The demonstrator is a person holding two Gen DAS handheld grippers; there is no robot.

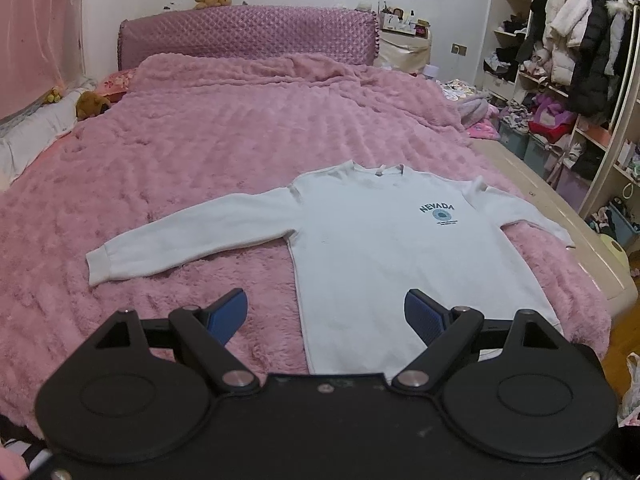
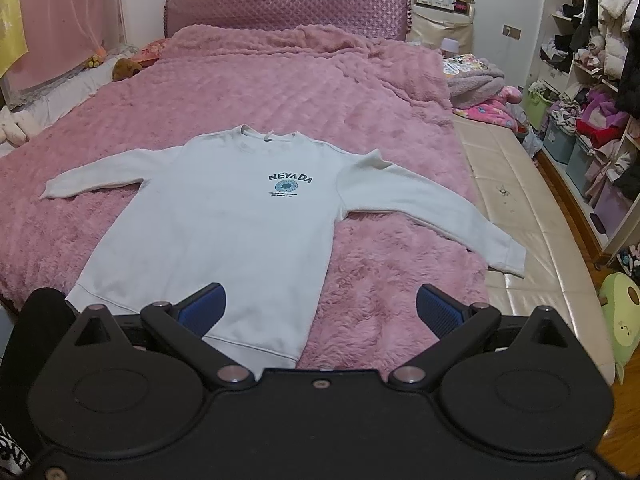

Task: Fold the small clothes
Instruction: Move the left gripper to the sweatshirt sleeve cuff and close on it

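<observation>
1. One white long-sleeved sweatshirt with a dark "NEVADA" print (image 2: 224, 232) lies flat and face up on the fluffy pink bedspread (image 2: 280, 88). Its long axis runs straight away from the fingers, collar at the far end and hem nearest.
2. Two sleeves spread sideways, one each way; the right cuff reaches the cream padded bed edge (image 2: 520, 240).
3. The left gripper (image 1: 324, 314) has its two blue-padded fingers spread wide, empty, straddling the sweatshirt's left side seam above the hem.
4. The right gripper (image 2: 320, 308) is equally wide and empty, the hem's right corner between its fingers.
</observation>
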